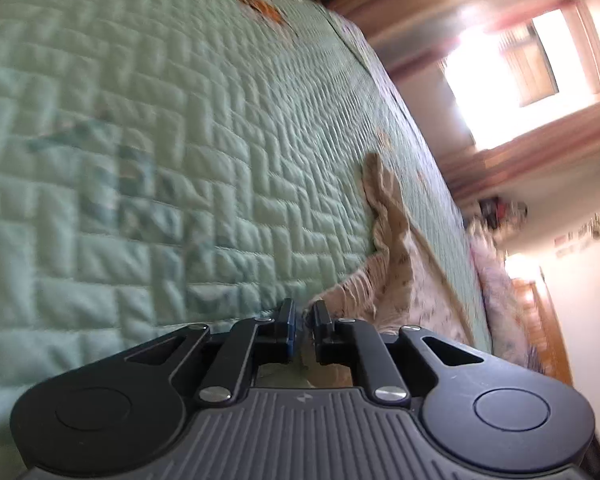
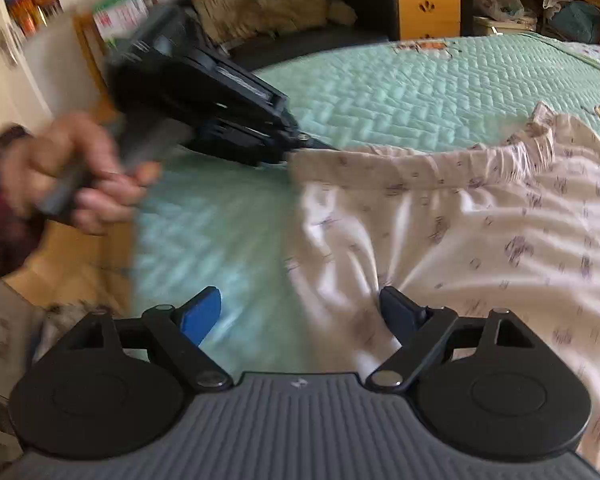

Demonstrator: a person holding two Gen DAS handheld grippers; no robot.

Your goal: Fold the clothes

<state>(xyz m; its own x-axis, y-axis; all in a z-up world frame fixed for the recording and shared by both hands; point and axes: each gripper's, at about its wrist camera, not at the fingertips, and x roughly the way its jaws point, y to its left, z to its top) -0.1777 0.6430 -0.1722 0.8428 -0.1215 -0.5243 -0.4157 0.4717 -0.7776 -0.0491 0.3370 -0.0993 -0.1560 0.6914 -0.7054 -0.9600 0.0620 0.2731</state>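
Left claw (image 1: 303, 322) clamped on crumpled, purple-speckled white garment (image 2: 480, 232); right claw (image 2: 300, 314) apart.

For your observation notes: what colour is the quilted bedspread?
Pale mint green bedspread, clearest in the right wrist view.

We see daylight blowing out the window (image 1: 496, 68) in the left wrist view, glare washing the nearby wall. Motion blur smears the bedspread (image 2: 228, 240) and hand (image 2: 72, 172) in the right view. Fisheye bends every edge.
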